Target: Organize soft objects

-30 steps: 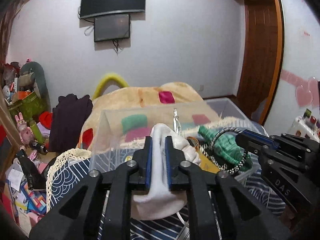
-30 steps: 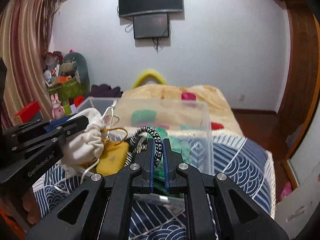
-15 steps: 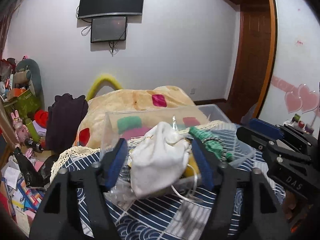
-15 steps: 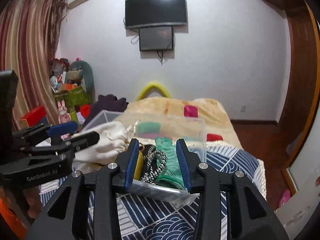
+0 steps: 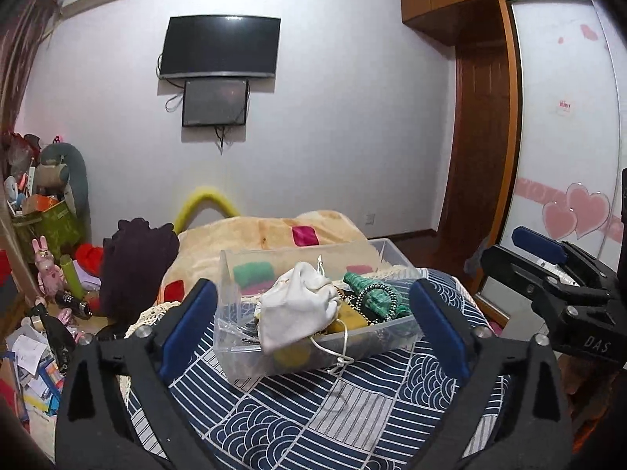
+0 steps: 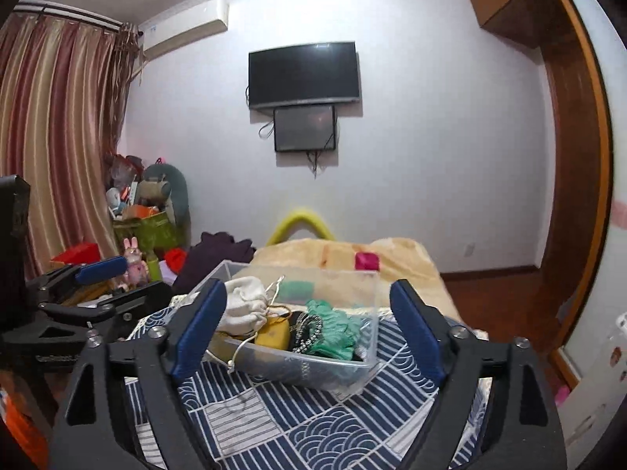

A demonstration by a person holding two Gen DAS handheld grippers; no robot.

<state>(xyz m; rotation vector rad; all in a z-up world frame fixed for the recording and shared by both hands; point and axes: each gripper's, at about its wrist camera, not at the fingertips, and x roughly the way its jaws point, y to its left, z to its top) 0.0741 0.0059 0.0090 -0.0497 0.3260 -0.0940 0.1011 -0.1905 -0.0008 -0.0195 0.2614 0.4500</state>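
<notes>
A clear plastic box (image 5: 376, 337) (image 6: 333, 372) sits on a blue patterned cloth (image 5: 333, 423) (image 6: 313, 431). In it lie a white drawstring pouch (image 5: 298, 309) (image 6: 243, 307), a yellow item (image 5: 350, 317) (image 6: 274, 333), a green knitted piece (image 5: 376, 293) (image 6: 333, 327) and a black-and-white beaded band (image 5: 370, 291) (image 6: 309, 333). The pouch's white cord (image 5: 345, 348) hangs over the box front. My left gripper (image 5: 311, 331) is wide open and empty, drawn back in front of the box. My right gripper (image 6: 303, 331) is wide open and empty, also in front of it.
A bed with a beige blanket (image 5: 274, 235) (image 6: 352, 254) lies behind the box. A dark garment (image 5: 137, 258) sits at its left. Toys and clutter (image 5: 47, 266) fill the floor at left. A wardrobe door (image 5: 564, 156) stands right; curtains (image 6: 51, 137) hang at left.
Both grippers opened and pulled back. The left let go of the white pouch and the right let go of the beaded band; both now lie in the box.
</notes>
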